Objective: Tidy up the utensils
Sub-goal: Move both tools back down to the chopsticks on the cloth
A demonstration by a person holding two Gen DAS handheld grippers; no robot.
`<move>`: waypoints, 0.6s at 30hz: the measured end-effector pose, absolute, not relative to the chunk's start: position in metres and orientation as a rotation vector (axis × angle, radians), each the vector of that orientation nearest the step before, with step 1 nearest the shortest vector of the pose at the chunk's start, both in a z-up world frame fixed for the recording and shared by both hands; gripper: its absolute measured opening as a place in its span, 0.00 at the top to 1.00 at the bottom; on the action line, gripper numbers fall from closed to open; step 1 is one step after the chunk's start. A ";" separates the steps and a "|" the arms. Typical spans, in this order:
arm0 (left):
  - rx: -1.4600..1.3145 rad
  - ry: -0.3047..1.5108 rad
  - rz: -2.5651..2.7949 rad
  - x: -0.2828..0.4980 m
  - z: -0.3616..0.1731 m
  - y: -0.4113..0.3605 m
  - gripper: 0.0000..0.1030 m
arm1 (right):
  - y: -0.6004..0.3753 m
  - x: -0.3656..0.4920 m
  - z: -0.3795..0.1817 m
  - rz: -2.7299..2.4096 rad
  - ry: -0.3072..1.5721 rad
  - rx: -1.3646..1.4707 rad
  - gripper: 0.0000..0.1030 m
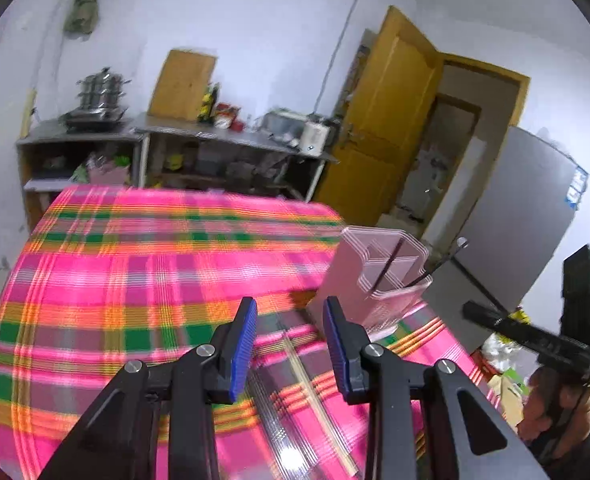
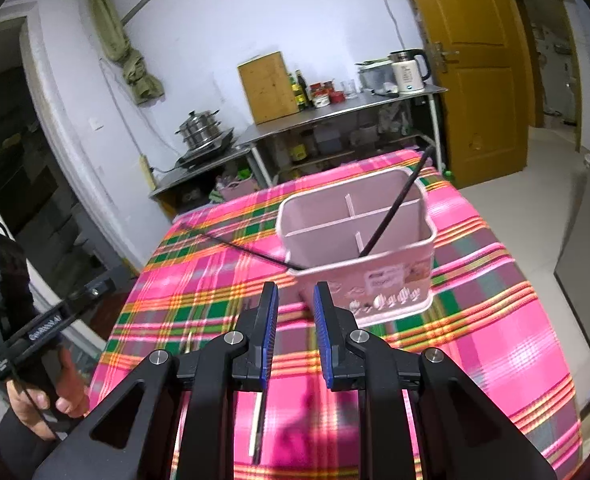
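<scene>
Right wrist | both grippers' ribbed blue pads parted, empty | pink plastic caddy [image 2: 359,248] holds black chopsticks [image 2: 395,208]

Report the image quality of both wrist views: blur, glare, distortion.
Left wrist view: heavy motion blur streaks the plaid tablecloth and doubles the pink utensil holder; a glare patch lies near the pale chopstick. Right wrist view: sharper, the holder crisp, slight smear at the cloth's edges. Both show fisheye bending and dark corner vignetting.
</scene>
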State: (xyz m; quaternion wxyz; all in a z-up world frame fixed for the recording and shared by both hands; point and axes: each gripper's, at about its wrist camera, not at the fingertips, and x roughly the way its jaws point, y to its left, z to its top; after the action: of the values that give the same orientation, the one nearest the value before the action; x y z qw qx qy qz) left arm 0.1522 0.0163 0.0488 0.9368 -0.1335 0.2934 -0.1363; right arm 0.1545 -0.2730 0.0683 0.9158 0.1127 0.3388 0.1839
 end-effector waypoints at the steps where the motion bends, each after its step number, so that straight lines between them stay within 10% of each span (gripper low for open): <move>1: -0.275 0.615 -0.264 0.149 0.042 0.021 0.67 | -0.269 0.151 0.066 0.390 0.703 0.225 0.82; 18: -0.303 0.858 -0.088 0.146 -0.060 0.041 0.67 | -0.209 0.148 -0.002 0.482 0.845 0.133 0.82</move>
State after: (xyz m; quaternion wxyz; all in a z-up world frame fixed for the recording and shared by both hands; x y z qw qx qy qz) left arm 0.1456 0.0413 -0.0604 0.8972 -0.1463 0.4144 -0.0427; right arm 0.1481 -0.2093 -0.0016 0.8820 0.0638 0.4056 0.2313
